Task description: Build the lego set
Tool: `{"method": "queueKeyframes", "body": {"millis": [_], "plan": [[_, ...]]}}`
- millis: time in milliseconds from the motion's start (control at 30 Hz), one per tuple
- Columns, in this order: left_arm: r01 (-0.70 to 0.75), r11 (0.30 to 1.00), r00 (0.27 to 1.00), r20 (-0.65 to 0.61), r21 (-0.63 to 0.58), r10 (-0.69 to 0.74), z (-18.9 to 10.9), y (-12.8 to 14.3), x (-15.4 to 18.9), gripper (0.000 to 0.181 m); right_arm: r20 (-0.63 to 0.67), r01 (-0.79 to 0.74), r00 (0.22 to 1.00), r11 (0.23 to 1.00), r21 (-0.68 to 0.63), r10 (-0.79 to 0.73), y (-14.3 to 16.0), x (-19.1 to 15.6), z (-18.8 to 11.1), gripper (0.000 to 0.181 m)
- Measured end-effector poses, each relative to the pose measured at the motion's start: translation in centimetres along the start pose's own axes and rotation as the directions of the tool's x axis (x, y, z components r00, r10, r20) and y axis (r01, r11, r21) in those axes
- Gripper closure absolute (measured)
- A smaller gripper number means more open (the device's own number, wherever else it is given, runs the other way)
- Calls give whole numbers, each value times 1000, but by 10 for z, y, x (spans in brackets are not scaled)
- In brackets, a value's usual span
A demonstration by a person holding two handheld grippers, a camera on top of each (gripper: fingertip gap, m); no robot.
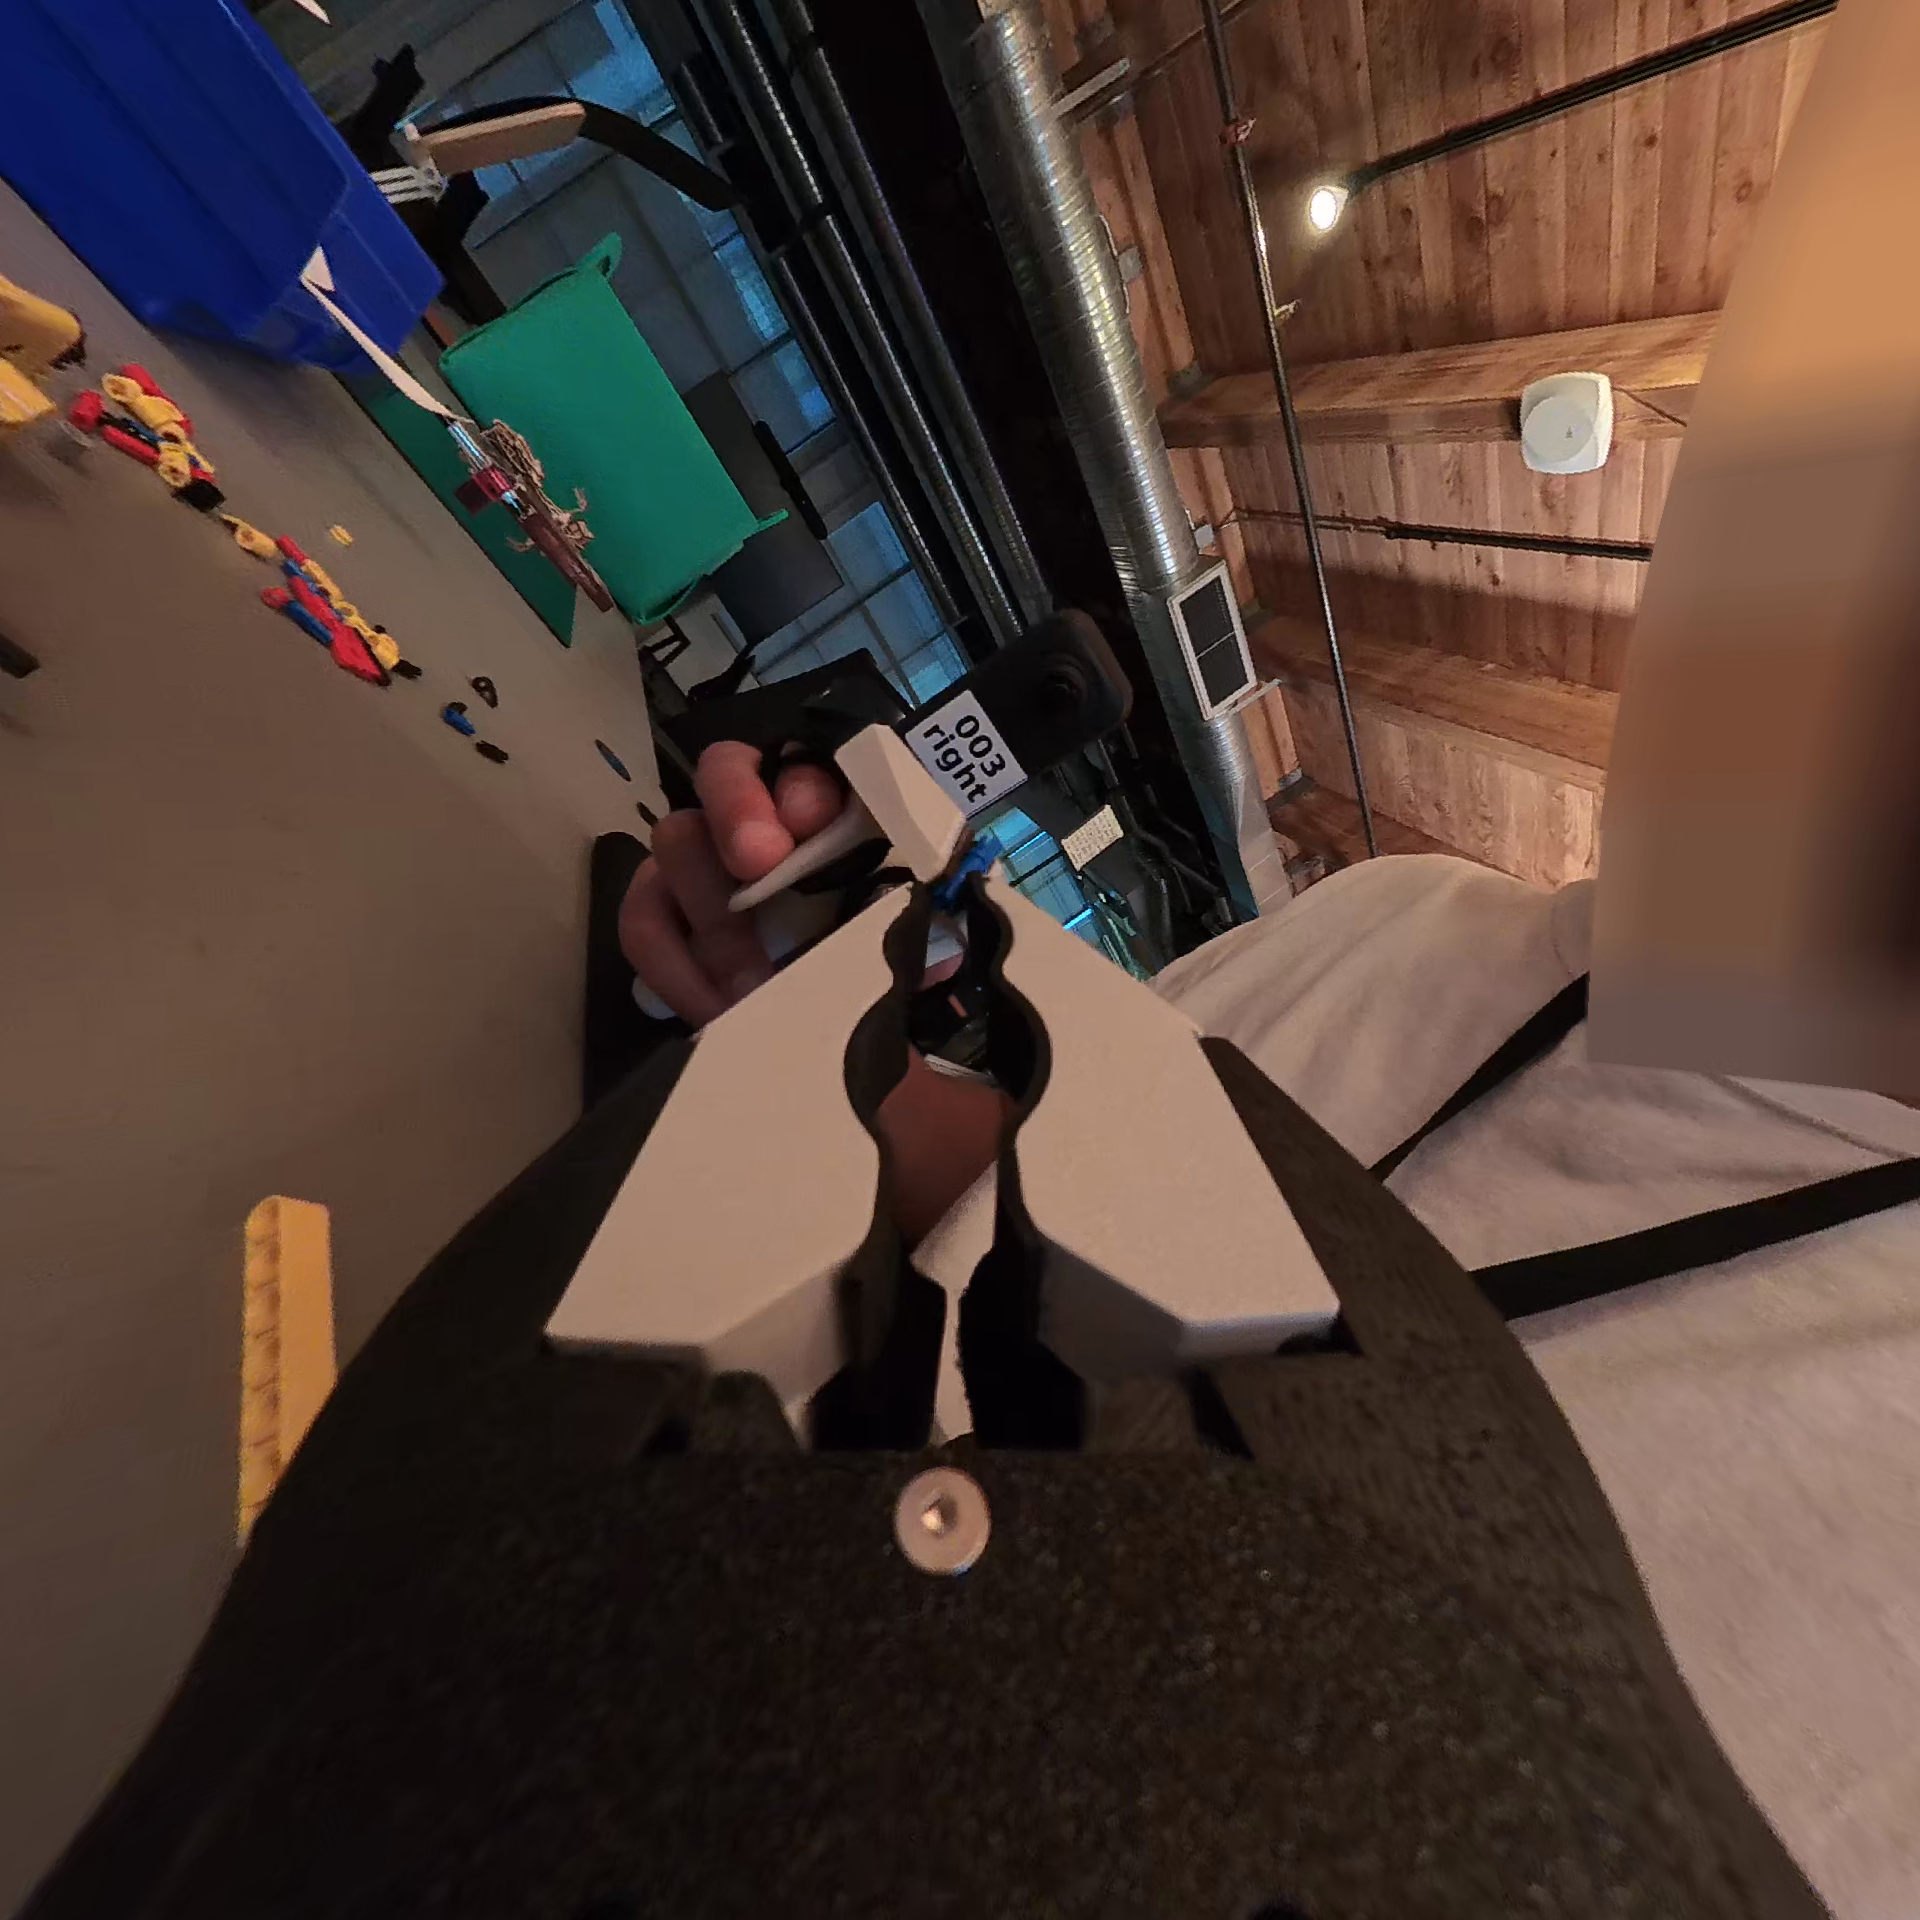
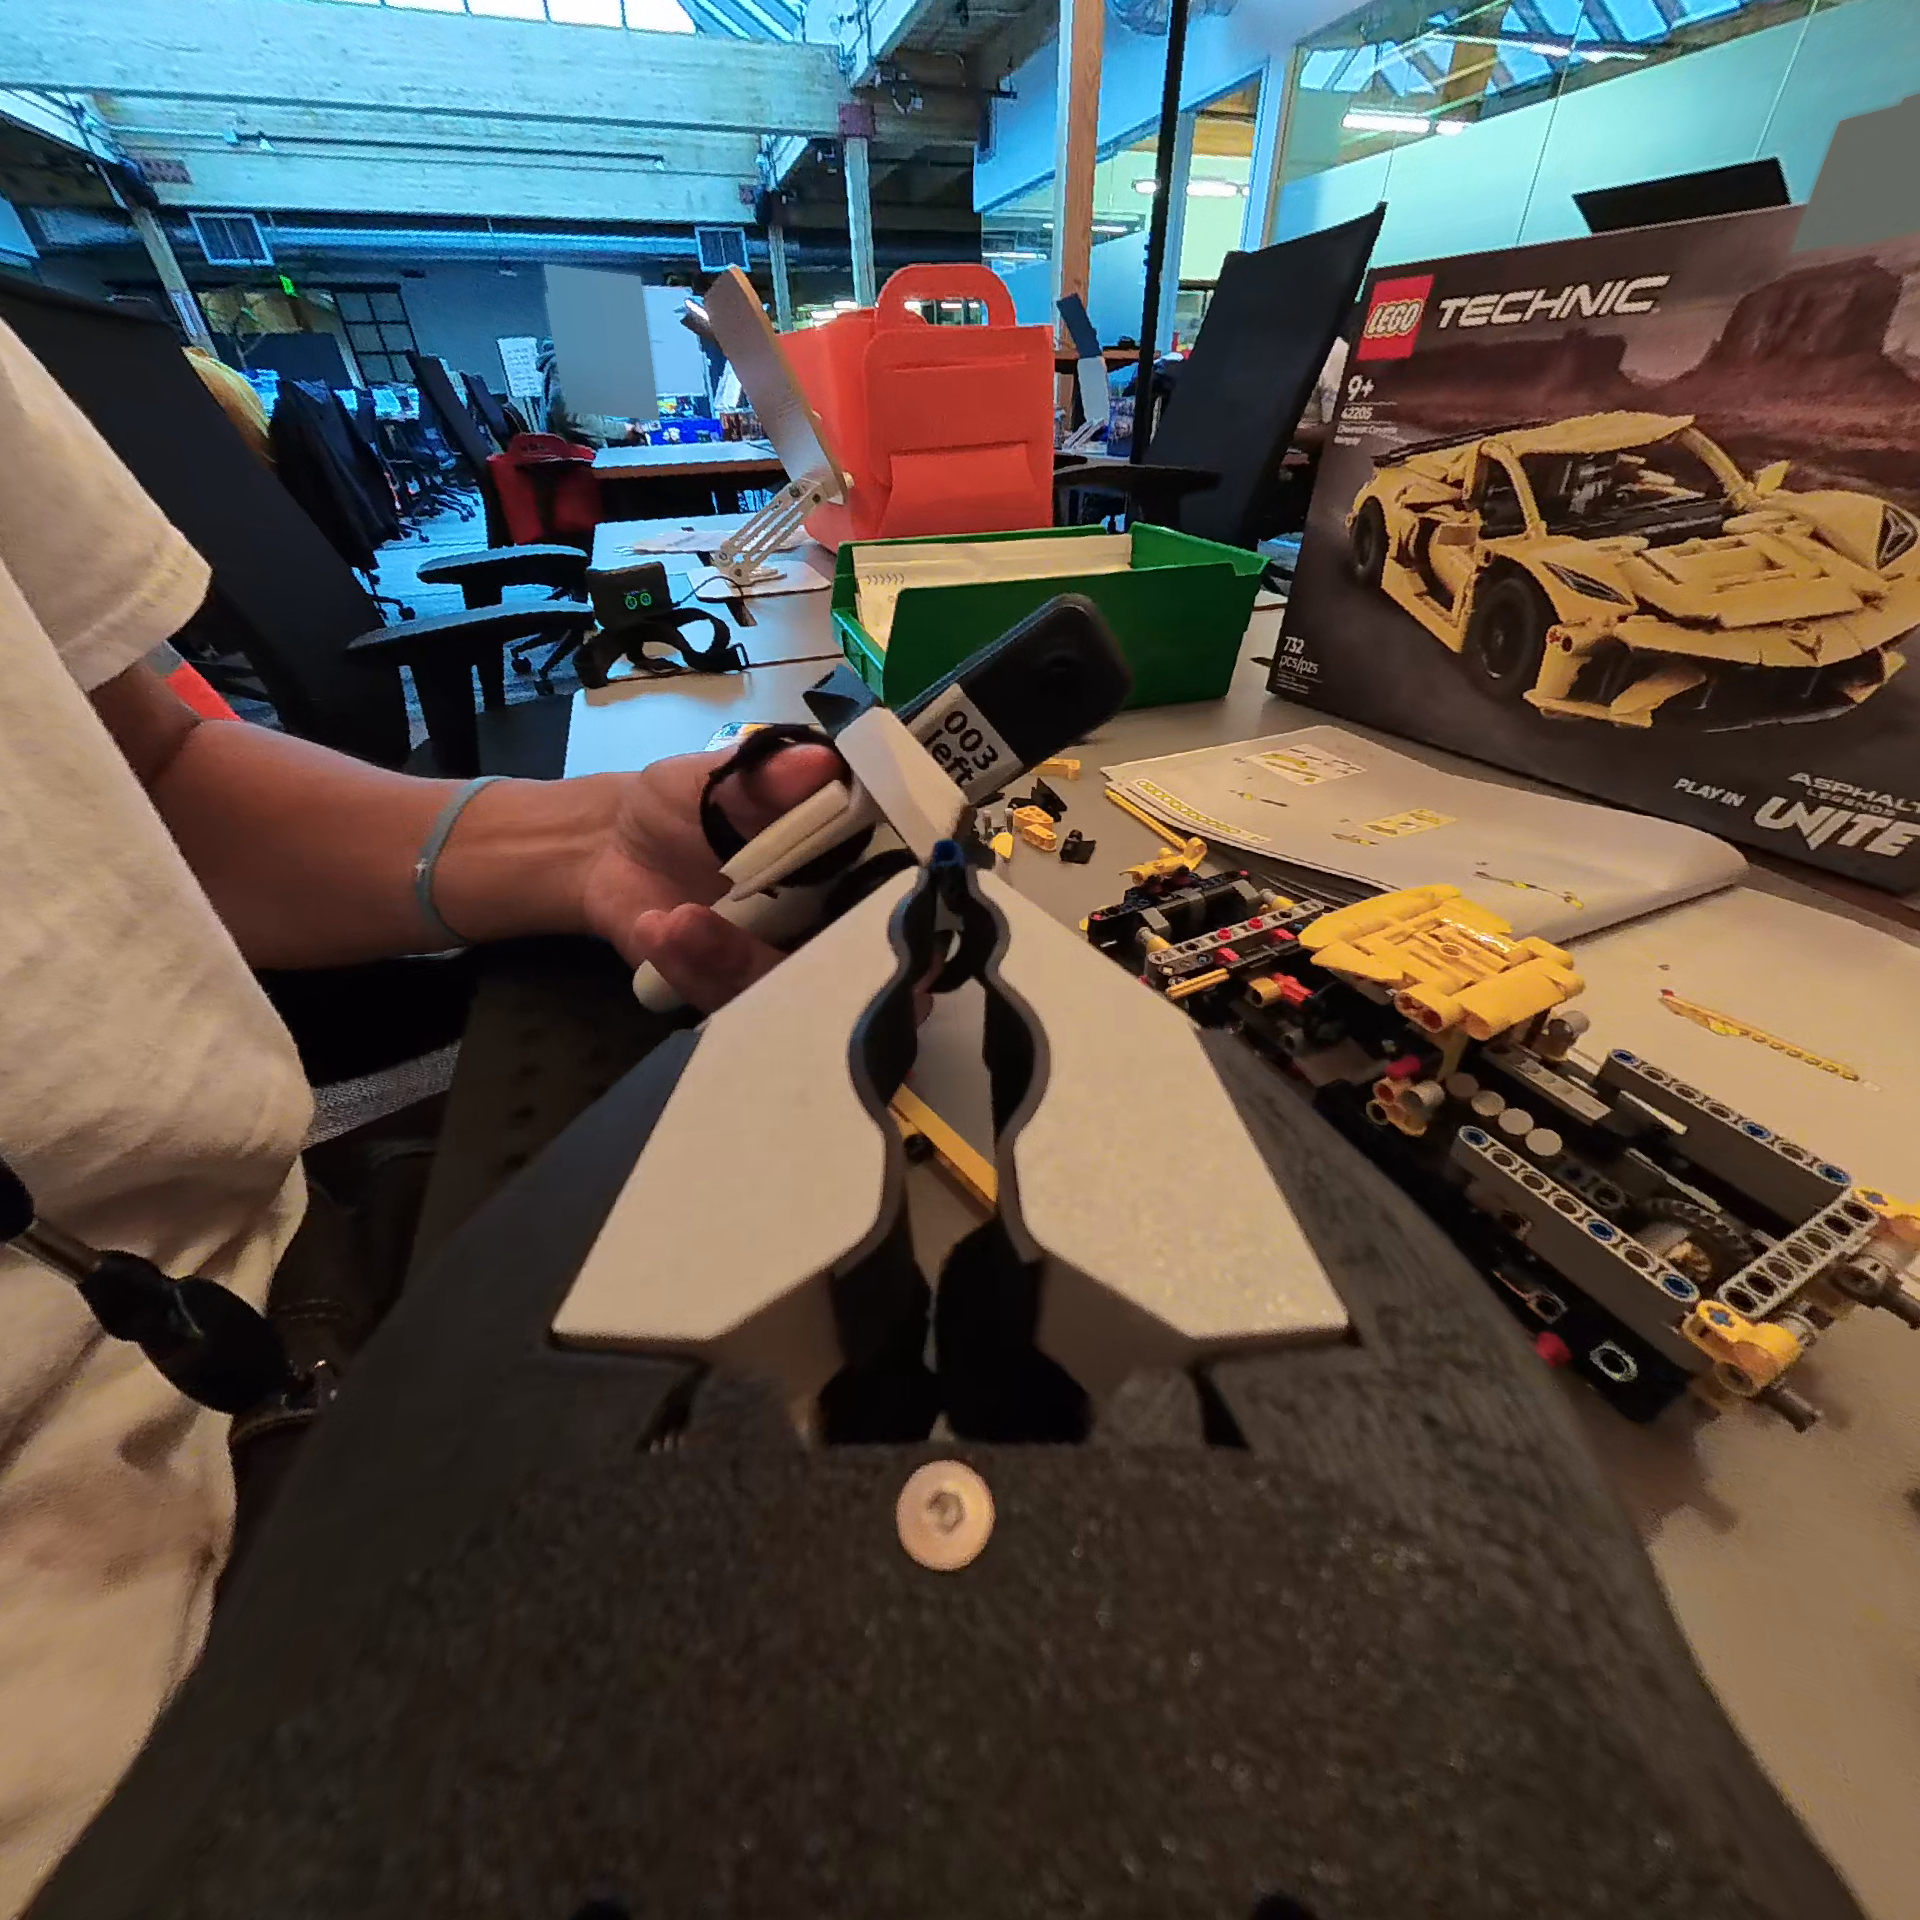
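Observation:
My left gripper (image 1: 940,896) and right gripper (image 2: 943,881) are held up above the grey table (image 1: 260,935), tip to tip. Both are shut, and a small blue pin (image 1: 961,878) sits where the tips meet; it also shows in the right wrist view (image 2: 945,854). I cannot tell which gripper bears it more. In the left wrist view the right gripper (image 1: 935,857) comes in from above. In the right wrist view the left gripper (image 2: 951,831) does the same. The partly built black and yellow car chassis (image 2: 1455,1091) lies on the table to the right.
The set's box (image 2: 1610,520) stands at the back right, with an instruction booklet (image 2: 1403,821) before it. A green bin (image 2: 1039,613) and an orange bag (image 2: 935,416) stand behind. Loose parts (image 1: 322,613) and a yellow beam (image 1: 286,1340) lie on the table. A blue bin (image 1: 197,156) stands at its far end. The tips of both grippers are at nearly the same place.

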State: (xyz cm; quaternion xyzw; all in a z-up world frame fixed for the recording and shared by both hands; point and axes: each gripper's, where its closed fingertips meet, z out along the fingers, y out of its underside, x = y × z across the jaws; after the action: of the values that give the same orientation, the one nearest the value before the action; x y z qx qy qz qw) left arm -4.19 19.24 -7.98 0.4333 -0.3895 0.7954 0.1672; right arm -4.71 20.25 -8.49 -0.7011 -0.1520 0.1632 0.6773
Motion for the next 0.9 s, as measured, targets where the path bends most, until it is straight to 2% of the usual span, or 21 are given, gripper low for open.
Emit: {"method": "queueKeyframes", "body": {"millis": [100, 200, 433, 733, 900], "plan": [[12, 1000, 1000, 22, -6, -12, -2, 1, -5, 176, -5, -8, 1000, 1000, -28, 8, 5, 2, 0, 177], [27, 1000, 999, 44, -2, -27, -6, -1, -10, 177, 13, -38, 999, 999, -12, 38, 3, 2, -2, 166], [38, 996, 998, 60, -85, -33, -7, 11, -12, 177, 51, 0, 999, 997, -79, 4, 13, 3, -12, 167], [57, 991, 997, 61, -124, -50, -4, 17, -14, 177, 78, 57, 996, 989, -136, -47, 23, -6, -7, 177], [57, 991, 996, 72, -121, -49, -4, 17, -15, 178, 58, 77, 996, 988, -133, -70, 23, -5, -7, 176]]}}
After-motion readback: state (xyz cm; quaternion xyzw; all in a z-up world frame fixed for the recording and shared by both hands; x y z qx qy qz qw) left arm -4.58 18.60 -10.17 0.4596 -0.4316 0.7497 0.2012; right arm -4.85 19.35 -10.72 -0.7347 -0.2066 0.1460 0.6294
